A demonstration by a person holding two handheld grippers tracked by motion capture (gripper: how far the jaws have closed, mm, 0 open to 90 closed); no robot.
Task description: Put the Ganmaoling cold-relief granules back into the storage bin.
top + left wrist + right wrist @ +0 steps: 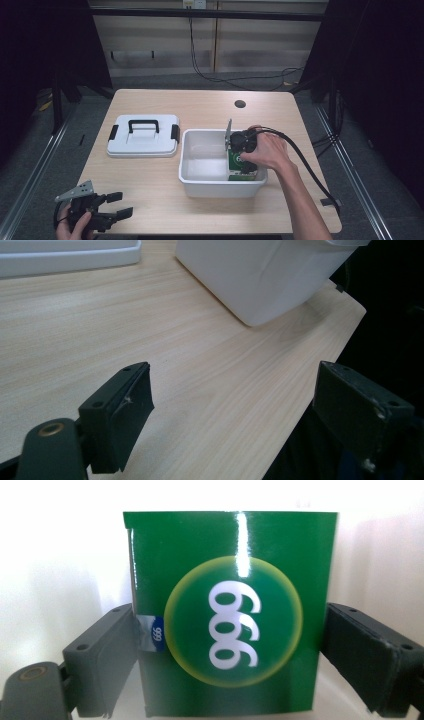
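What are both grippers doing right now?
Left gripper: open, empty, above the table.
Right gripper: shut on the green box inside the bin.

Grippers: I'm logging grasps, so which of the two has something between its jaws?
The right gripper, inside the white bin, clamps a green box; the left gripper is open over bare table.

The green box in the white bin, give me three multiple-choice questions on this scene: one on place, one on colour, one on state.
1. Where is the green box?
A. on the lid
B. in the white bin
C. on the floor

2. What colour are the digits on the box?
A. white
B. red
C. black

3. How stands the left tool?
A. shut on the lid
B. shut on nothing
C. open

Answers: B, the high view shows the box inside the bin's right end; A, white digits sit on a green disc; C, its jaws stand wide apart over bare table.
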